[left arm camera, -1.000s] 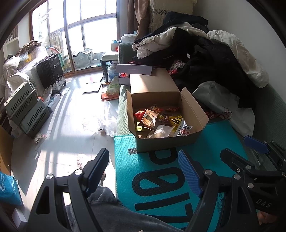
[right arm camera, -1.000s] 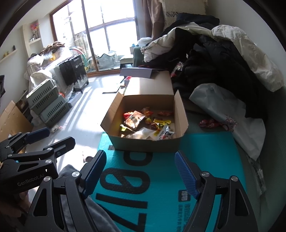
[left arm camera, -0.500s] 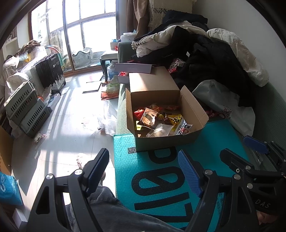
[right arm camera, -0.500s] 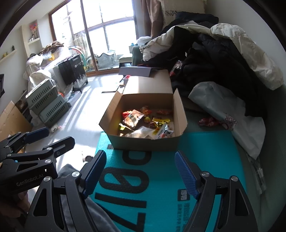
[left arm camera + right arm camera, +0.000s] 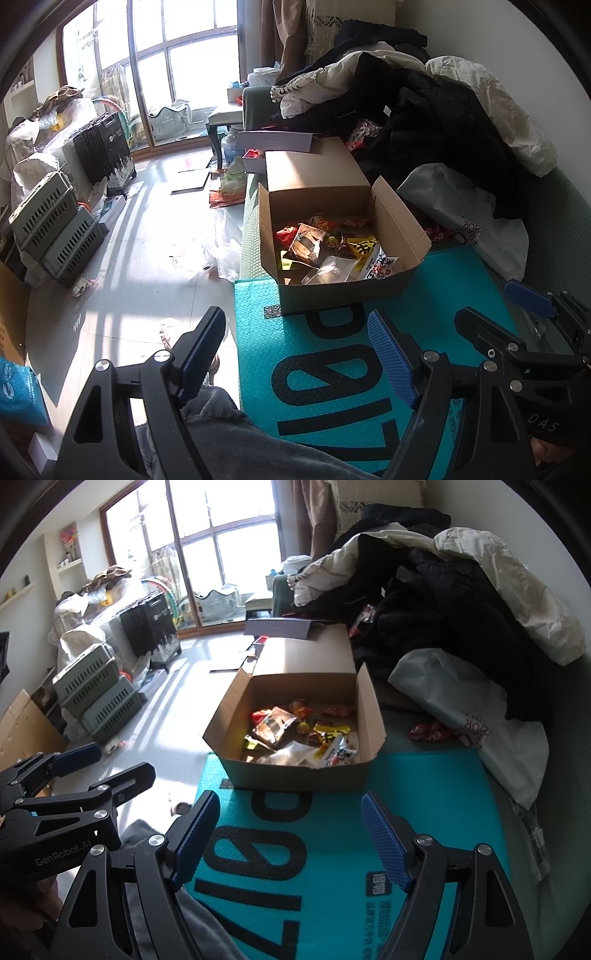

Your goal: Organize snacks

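Both the left claw (image 5: 295,347) and the right claw (image 5: 290,832) hover open and empty near the cardboard box (image 5: 295,775); loose, overlapping snack packets (image 5: 295,738) risk slipping or double-grasping.

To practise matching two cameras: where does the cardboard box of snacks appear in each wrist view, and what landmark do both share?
Left wrist: cardboard box sits centre, slightly right.
Right wrist: cardboard box sits centre.
Shared landmark: the teal mat under its near edge.
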`<state>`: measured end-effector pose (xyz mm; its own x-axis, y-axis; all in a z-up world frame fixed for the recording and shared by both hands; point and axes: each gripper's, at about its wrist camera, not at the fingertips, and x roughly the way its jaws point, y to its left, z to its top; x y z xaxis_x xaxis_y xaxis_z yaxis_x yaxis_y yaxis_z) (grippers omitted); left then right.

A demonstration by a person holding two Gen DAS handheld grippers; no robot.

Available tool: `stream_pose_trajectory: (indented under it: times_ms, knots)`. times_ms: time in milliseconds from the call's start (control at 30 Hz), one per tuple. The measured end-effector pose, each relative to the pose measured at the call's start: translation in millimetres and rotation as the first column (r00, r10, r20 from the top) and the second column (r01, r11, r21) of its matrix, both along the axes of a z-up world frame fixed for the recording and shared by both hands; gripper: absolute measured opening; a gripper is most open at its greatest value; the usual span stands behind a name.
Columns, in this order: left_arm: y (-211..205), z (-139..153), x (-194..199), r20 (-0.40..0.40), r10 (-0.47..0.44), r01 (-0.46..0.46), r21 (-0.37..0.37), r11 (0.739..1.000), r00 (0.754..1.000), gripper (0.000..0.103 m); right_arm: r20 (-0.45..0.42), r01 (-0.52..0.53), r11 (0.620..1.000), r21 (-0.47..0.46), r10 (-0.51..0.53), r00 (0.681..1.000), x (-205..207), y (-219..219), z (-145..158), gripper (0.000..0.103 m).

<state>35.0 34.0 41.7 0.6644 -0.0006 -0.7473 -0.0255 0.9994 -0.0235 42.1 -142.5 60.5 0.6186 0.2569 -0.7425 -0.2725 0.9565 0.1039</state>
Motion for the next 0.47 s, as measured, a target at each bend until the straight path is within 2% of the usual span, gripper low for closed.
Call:
stream_pose_trajectory:
  times_ms: [467]
  knots:
    - [-7.8, -0.4, 2.5, 0.0, -0.015, 0.015, 0.013, 1.0, 1.0, 0.079, -0.007, 0.016, 1.0, 0.01, -0.016, 1.0, 1.7, -7.3, -1.9, 0.08]
